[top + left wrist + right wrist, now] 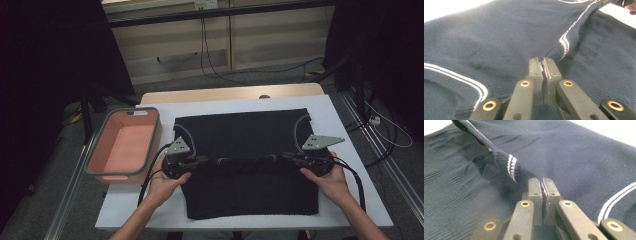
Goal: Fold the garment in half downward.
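Garment: dark navy knit top (250, 150) lies flat on the white table (345, 200), neck end at 12 o'clock, hem at 6 o'clock, white stripes at the armholes.
Fold: upper part doubled over toward 6 o'clock; folded edge runs between my two claws, 9 to 3 o'clock across the cloth.
My left claw (202, 160): jaws closed tight, pinching the knit at the 9 o'clock edge; in the left gripper view (544, 65) a striped edge of the fabric rises from the tips toward 1 o'clock.
My right claw (286, 156): jaws closed tight, gripping the knit at the 3 o'clock edge; in the right gripper view (544, 185) a ribbed, striped fold lifts away toward 10 o'clock.
Hands: each behind its claw, coming in from 6 o'clock.
Bin: salmon-pink tub (97, 155) with grey rim, at 9 o'clock of the garment, just off the table edge.
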`<act>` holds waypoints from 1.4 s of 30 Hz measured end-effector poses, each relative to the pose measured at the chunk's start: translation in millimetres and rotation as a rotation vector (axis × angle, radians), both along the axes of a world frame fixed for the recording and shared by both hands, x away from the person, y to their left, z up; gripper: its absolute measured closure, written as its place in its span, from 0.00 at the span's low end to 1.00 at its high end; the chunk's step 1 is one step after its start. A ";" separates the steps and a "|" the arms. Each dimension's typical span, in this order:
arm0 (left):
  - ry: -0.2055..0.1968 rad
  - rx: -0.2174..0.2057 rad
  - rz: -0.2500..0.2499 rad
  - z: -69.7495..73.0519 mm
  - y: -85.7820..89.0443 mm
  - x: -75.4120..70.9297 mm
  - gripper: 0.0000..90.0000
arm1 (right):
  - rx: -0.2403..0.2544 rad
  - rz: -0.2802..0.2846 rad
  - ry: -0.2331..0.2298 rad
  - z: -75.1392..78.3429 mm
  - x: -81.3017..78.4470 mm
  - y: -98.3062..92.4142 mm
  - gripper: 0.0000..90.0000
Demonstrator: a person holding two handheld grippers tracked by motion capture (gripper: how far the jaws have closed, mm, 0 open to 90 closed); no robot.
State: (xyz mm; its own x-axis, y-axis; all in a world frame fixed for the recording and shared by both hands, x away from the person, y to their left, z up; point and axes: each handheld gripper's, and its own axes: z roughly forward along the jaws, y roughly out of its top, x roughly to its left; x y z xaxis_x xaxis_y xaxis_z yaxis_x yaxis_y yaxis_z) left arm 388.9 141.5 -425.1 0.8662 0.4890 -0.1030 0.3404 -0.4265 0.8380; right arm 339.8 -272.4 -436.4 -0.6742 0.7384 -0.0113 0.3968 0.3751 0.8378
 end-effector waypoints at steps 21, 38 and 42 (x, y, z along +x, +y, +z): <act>0.008 -0.001 -0.014 0.8 8.0 -18.9 0.96 | 0.024 0.021 -0.022 3.2 -27.8 4.4 0.96; 0.025 0.001 -0.044 1.0 12.5 -37.3 0.96 | 0.048 0.033 -0.015 3.5 -50.6 3.8 0.96; 0.028 0.005 -0.052 0.9 13.6 -39.9 0.96 | 0.045 0.035 -0.015 3.3 -56.7 4.0 0.96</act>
State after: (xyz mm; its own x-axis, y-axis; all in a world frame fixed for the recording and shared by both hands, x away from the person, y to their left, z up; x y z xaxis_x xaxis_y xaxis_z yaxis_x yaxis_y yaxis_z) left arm 349.0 155.2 -424.2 0.8872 0.4442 -0.1248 0.3408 -0.4484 0.8263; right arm 283.1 -268.4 -433.0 -0.6994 0.7146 0.0108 0.3711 0.3503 0.8600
